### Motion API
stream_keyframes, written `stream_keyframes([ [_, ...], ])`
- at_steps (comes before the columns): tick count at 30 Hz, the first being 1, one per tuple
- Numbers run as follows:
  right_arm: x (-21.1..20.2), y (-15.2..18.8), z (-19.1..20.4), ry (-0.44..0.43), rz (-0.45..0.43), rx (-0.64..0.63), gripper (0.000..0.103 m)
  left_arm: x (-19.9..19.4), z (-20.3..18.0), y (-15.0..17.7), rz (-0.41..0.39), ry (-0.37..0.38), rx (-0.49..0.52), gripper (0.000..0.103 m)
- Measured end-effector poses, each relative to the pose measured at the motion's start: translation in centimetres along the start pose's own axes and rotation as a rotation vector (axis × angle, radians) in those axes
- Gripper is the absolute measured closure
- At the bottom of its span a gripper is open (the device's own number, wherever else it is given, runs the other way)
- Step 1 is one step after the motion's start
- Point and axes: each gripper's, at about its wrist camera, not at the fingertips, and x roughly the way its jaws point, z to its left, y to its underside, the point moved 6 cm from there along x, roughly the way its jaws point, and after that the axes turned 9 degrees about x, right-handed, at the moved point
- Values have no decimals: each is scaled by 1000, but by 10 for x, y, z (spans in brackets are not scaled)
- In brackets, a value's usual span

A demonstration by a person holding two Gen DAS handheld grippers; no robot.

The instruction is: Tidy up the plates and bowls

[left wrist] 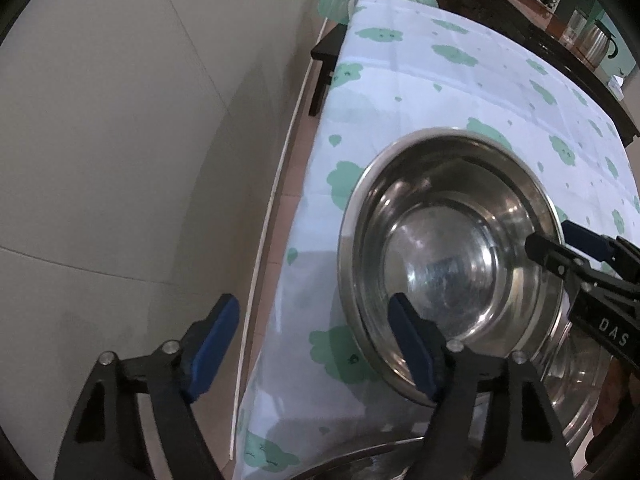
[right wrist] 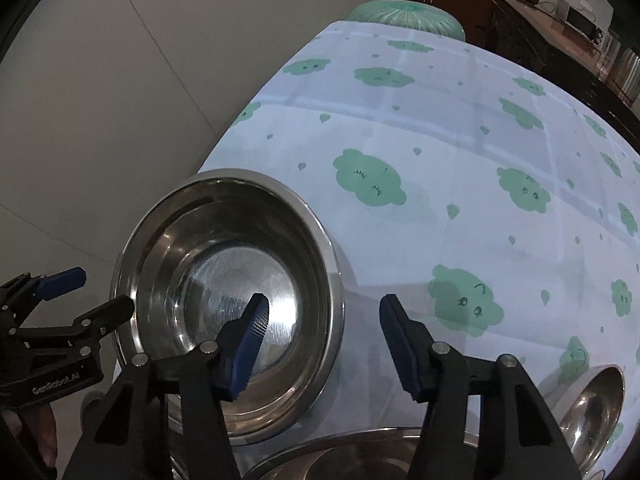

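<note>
Both grippers flanked a steel bowl on the cloud-print tablecloth.

The bowl sat near the table's left edge on the tablecloth. The left gripper and right gripper both stood wide open, each with one finger inside the rim, holding nothing. A smaller bowl lay near right.

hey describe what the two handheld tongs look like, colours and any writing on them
Both tongs, left and right, are matte black angular plastic frames with silver round pivot bolts and ribbed blue pads on the fingers. Seen from the other camera, the right one's body carries white letters "DAS", cut off; the left one's reads roughly "GenRobot", small and blurry. No cables or sleeves visible.
</note>
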Motion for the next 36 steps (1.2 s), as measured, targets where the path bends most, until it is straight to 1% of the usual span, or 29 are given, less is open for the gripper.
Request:
stream_keyframes([
  [2,2,1,0,-8,14,0,49,3,-1,0,8,0,-5,35],
  [3,4,0,0,-12,23,0,55,4,-2,-1,5,-3,-7,36],
  [5,6,1,-1,-10,45,-1,56,6,-4,-1,14,-1,-5,41],
  [7,7,2,0,-23,54,-2,63,8,-6,1,19,1,5,43],
  [9,9,4,0,-26,71,-6,66,10,-7,2,32,-4,11,46],
  [11,10,6,1,-36,81,-7,71,11,-9,2,33,3,12,52],
  [12,10,7,1,-37,83,-7,74,11,-9,3,31,9,10,53],
  [14,11,8,1,-42,86,-4,76,11,-11,2,30,22,12,62],
  [15,11,8,2,-45,88,-4,80,12,-12,2,31,25,15,63],
  [16,11,8,2,-42,89,-4,83,12,-13,1,31,27,19,68],
  [17,10,8,1,-43,91,-3,83,12,-15,0,29,33,23,76],
  [19,10,9,2,-51,98,-3,85,11,-19,0,28,47,27,85],
  [21,10,9,2,-52,105,-4,88,10,-20,0,26,35,31,85],
  [27,12,11,2,-59,112,10,88,8,-18,1,21,27,30,86],
  [36,8,8,7,-58,98,3,88,1,-14,0,-1,21,27,87],
])
